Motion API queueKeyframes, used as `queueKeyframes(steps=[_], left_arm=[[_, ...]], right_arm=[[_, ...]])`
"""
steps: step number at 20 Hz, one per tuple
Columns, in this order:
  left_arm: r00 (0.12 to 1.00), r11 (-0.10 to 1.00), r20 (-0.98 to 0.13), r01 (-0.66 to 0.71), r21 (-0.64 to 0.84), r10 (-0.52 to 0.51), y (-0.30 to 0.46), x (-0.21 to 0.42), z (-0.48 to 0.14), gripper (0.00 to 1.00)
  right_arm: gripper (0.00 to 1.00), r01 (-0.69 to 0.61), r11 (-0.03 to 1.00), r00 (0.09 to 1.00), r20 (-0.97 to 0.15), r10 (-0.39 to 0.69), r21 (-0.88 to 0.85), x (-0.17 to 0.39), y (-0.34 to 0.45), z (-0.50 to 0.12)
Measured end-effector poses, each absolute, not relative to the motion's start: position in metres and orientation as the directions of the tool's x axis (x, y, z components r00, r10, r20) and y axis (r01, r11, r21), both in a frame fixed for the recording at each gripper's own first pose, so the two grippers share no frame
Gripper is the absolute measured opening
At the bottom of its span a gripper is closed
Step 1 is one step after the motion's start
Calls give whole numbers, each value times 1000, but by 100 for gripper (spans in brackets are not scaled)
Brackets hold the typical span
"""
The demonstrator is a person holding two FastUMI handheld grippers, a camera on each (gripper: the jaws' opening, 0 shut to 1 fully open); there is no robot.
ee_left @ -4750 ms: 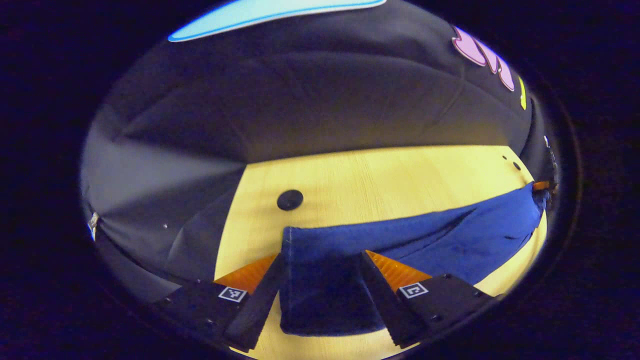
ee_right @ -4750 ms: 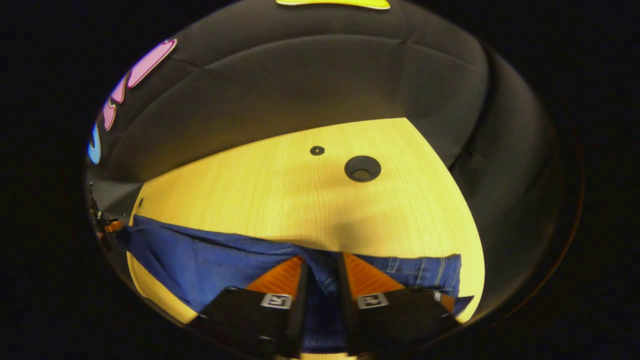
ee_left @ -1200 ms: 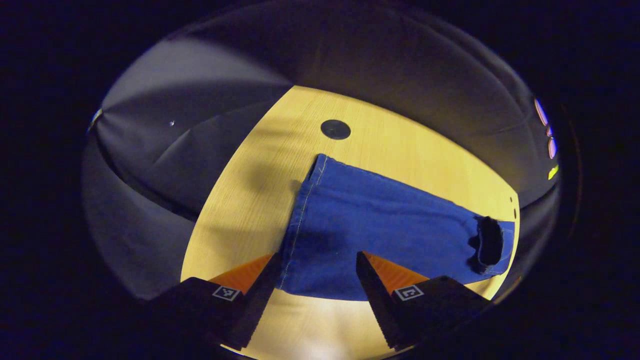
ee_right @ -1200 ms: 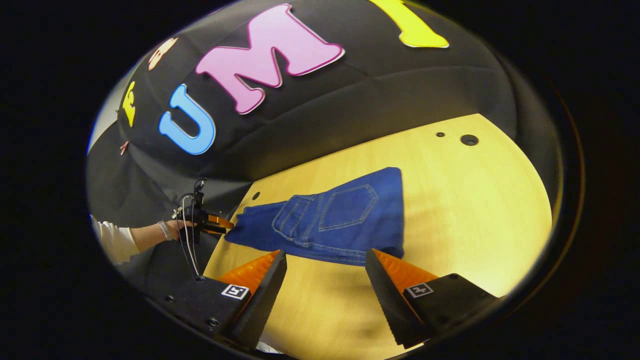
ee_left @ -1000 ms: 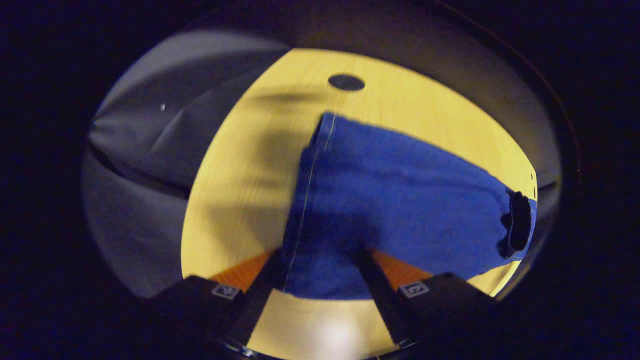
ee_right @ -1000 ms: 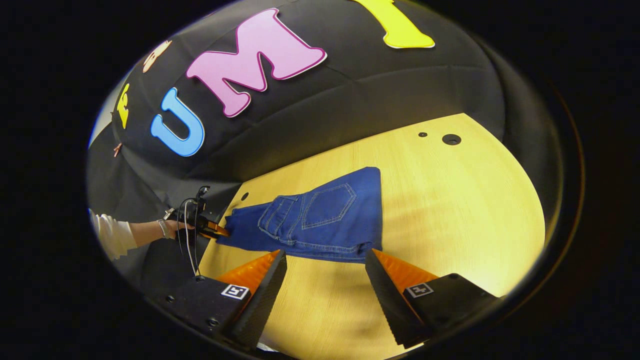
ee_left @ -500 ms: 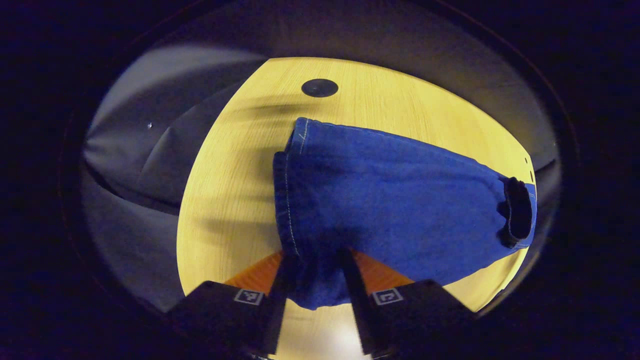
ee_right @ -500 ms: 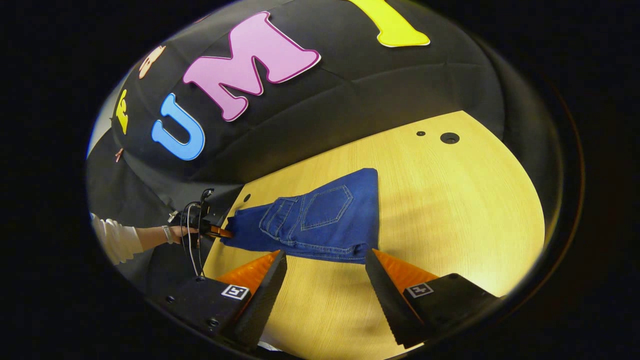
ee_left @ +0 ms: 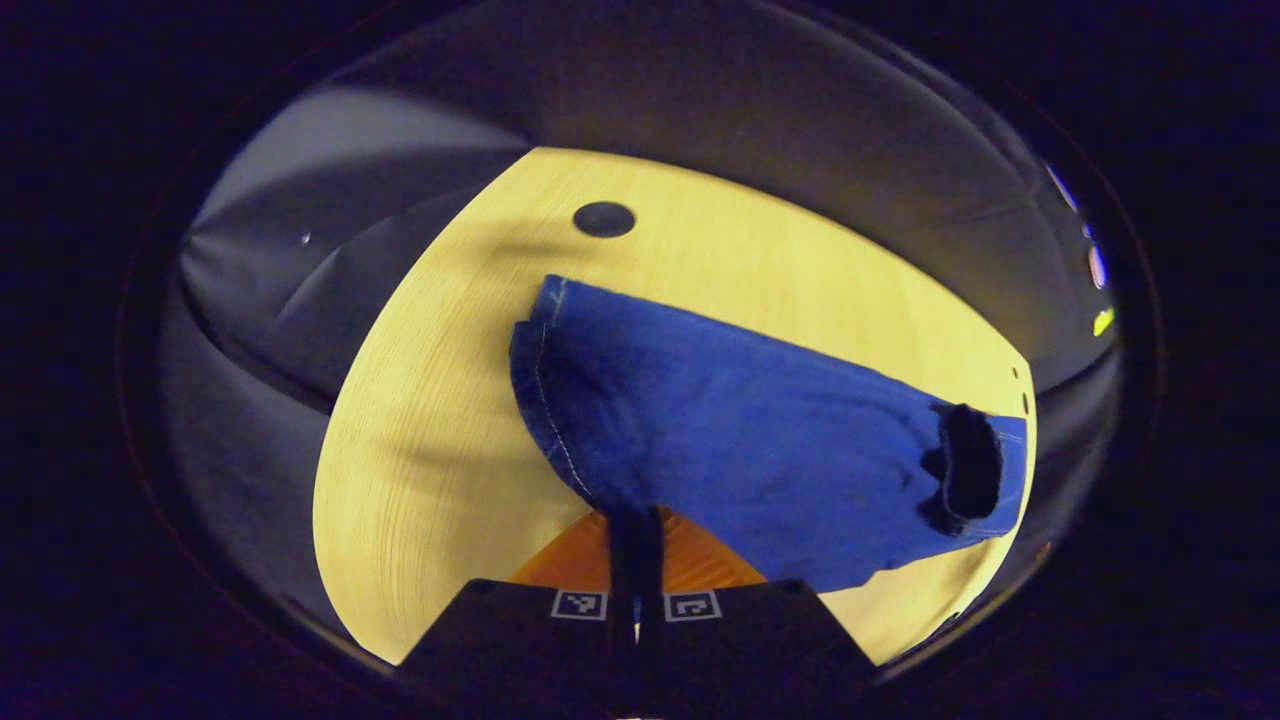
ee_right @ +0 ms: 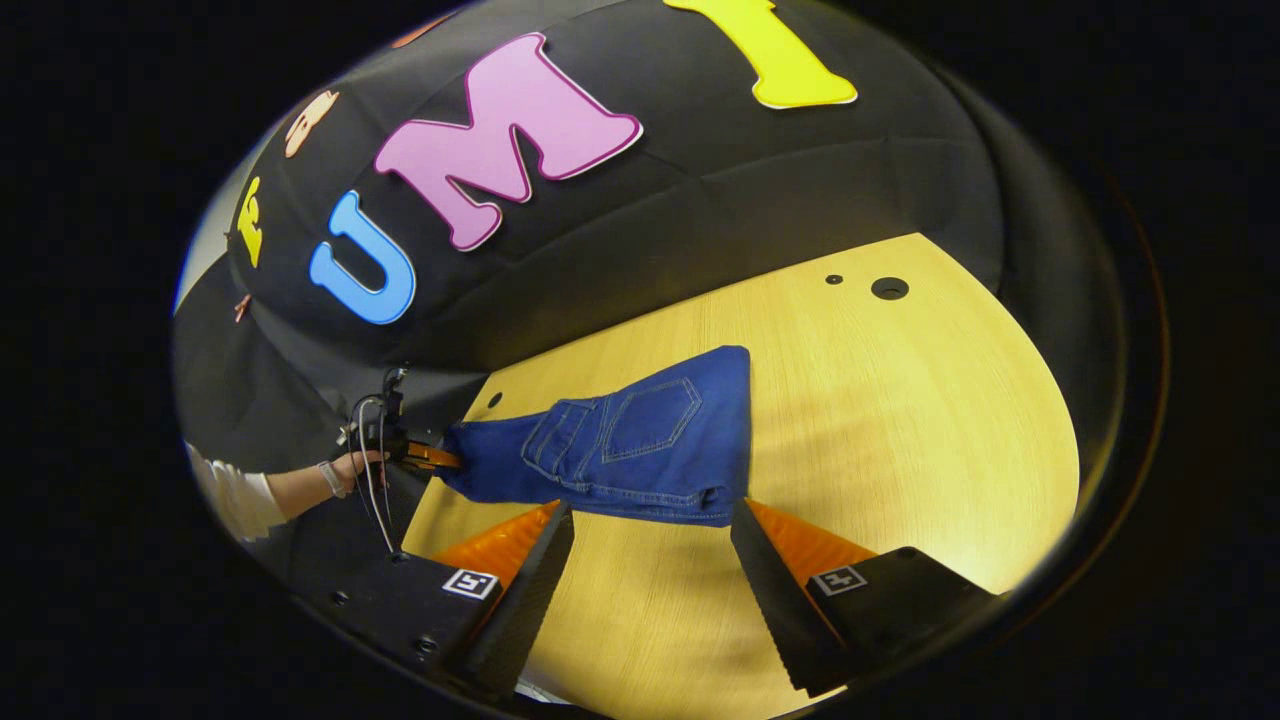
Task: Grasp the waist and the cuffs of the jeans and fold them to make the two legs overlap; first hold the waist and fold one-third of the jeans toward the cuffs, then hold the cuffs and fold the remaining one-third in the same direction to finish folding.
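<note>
The blue jeans (ee_left: 760,420) lie on the yellow wooden table (ee_left: 430,440), with the waist part folded over onto the legs. In the right gripper view the jeans (ee_right: 640,435) show a back pocket on top. My left gripper (ee_left: 635,525) is shut on the near corner of the cuffs, and the stitched hem rises from it. It also shows far off as the left gripper (ee_right: 425,455), held by a hand at the jeans' left end. My right gripper (ee_right: 650,590) hangs open just in front of the folded waist edge, touching nothing.
A black round grommet (ee_left: 603,218) sits in the table beyond the cuffs. Two more table holes (ee_right: 888,288) lie at the far right. A white sleeve (ee_right: 235,500) reaches in at the left. Black cloth walls surround the table, with bare wood right of the jeans.
My left gripper went from open around the cuff corner to shut on it, and the hem has lifted and bunched. My right gripper stayed open and almost still.
</note>
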State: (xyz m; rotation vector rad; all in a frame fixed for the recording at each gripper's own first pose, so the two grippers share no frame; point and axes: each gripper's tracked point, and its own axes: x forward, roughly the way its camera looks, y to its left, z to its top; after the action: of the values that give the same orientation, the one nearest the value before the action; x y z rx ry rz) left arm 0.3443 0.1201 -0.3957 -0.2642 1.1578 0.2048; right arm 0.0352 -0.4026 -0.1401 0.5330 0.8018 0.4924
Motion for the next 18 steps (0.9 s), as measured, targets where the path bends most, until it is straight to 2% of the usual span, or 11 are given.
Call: queueKeyframes(steps=[1,3,5,8,13,15,18], left_arm=[[424,961,-906,-244,-126,-11,103,351,-372,10],[490,977,-870,-149,-153,-62,67,371,-333,2],[541,975,-828,-58,-212,-148,14,389,-298,6],[565,966,-785,97,-242,-253,-70,402,-271,6],[498,905,-755,242,-350,-425,-210,424,-289,6],[438,905,-796,280,-320,-417,-230,417,-321,6],[366,927,-871,300,-224,-329,-226,410,-354,7]], right_arm=[[97,-202,758,607,-529,594,620,37,-404,-137],[97,-198,754,615,-519,593,627,38,-405,-130],[97,-205,750,624,-507,595,629,37,-403,-121],[97,-217,752,636,-494,592,622,34,-403,-110],[97,-206,778,665,-498,556,593,17,-422,-102],[97,-192,795,672,-512,534,576,8,-433,-106],[97,-177,815,682,-528,506,552,-7,-448,-109]])
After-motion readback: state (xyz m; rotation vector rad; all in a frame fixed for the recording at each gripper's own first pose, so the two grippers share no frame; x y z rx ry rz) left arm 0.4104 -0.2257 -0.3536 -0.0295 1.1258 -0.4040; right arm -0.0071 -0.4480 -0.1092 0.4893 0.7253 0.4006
